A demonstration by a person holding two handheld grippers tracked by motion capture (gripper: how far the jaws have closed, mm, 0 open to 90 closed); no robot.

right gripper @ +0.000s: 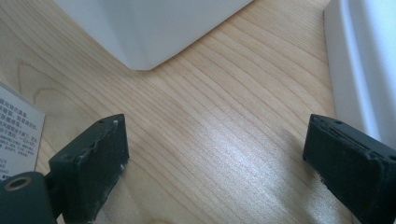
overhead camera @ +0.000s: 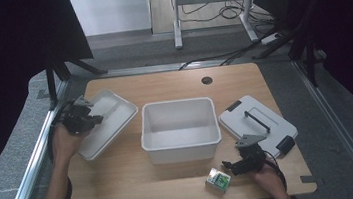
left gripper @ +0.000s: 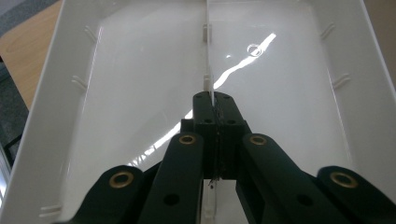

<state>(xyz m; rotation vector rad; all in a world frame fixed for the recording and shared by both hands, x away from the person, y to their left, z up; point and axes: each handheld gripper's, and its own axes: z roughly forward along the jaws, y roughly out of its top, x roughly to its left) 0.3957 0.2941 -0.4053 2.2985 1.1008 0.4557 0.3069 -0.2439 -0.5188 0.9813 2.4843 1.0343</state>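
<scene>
Step in hand, by judgement: shallow white tray [overhead camera: 109, 120] being carried or set by its thin centre divider [left gripper: 206, 56]. Left gripper [overhead camera: 86, 119] pinched tight on that divider, jaws together with only the thin rib between them, seen plainly in the left gripper view. Tray at about 9 o'clock on the counter [overhead camera: 124, 186], tilted, near corner over the counter's left edge, just beside the deep white bin [overhead camera: 180, 129] at centre.

Right gripper [overhead camera: 232, 166] low at about 5 o'clock, jaws wide apart, nothing between them but bare wood; small printed box [overhead camera: 218, 179] just beside it on its left, flat white lid [overhead camera: 257, 123] with dark handle behind it at 3 o'clock.

Next move, likely: bring tray level and either lower it flat or seat it onto the bin. Calls for steady wrist, since a narrow pinch on a thin rib gives little hold against twisting; tray could swing or slip.

Materials:
- Tray: glossy moulded plastic, rectangular, rounded corners, low flared walls, small raised tabs along inner walls; bright reflection streak across floor.
- Bin: matte-white plastic, deep, rolled rim, empty.
- Counter: pale wood grain, smooth.
- Gripper jaws: black, blocky, brass-ringed pivots.
</scene>
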